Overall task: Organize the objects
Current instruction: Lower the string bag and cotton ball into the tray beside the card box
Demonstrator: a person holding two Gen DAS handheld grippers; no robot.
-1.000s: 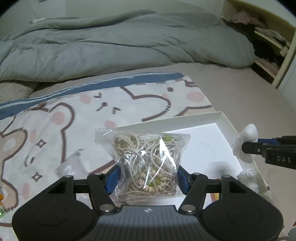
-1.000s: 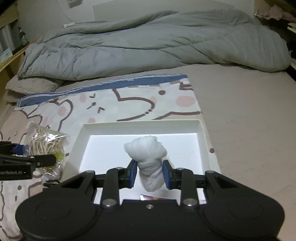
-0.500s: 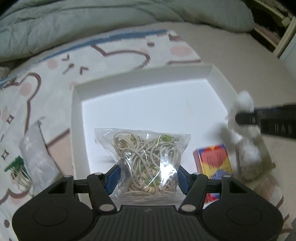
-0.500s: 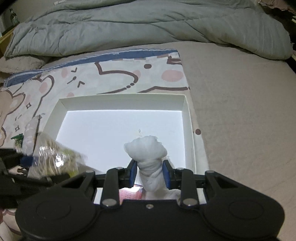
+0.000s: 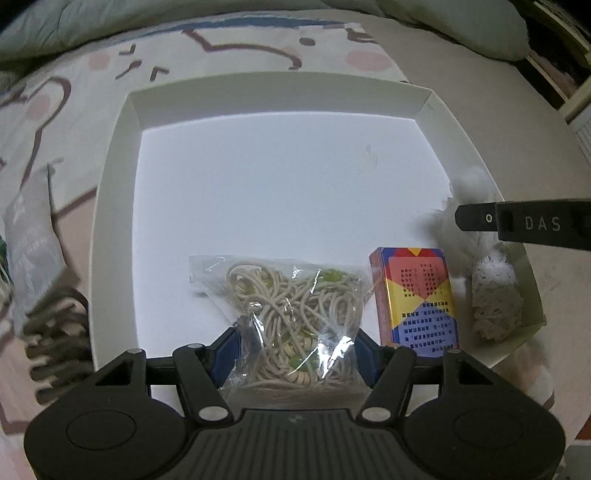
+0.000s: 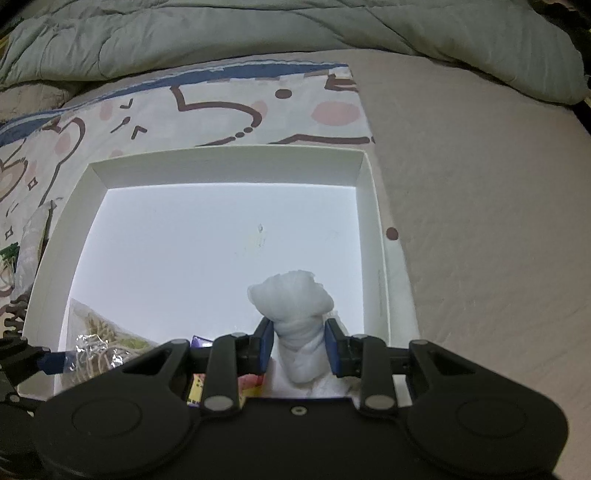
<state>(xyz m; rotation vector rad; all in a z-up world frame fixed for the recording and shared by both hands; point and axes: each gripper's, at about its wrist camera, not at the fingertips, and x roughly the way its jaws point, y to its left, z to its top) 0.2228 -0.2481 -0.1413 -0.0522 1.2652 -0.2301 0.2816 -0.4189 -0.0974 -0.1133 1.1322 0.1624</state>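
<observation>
My left gripper (image 5: pixel 295 349) is shut on a clear bag of beige rubber bands (image 5: pixel 291 306), low over the near part of the white box (image 5: pixel 114 177). A colourful card box (image 5: pixel 415 295) lies inside, right of the bag. My right gripper (image 6: pixel 298 345) is shut on a white fluffy bundle (image 6: pixel 295 306), held over the near right corner of the white box (image 6: pixel 48 266). In the left wrist view that white bundle (image 5: pixel 469 188) and the right gripper's finger (image 5: pixel 476 218) show at the right wall. The bag (image 6: pixel 96 339) shows at the lower left of the right wrist view.
The box sits on a cartoon-print sheet (image 6: pixel 221 110) over a beige mattress (image 6: pixel 480 184). A grey duvet (image 6: pixel 258 33) lies behind. A grey foil packet (image 5: pixel 29 236) rests left of the box. A speckled fluffy lump (image 5: pixel 495 299) sits in the box's near right corner.
Both grippers sank and tipped down over the white box. The bag moved from left of the box to over its floor. The card box came into view.
</observation>
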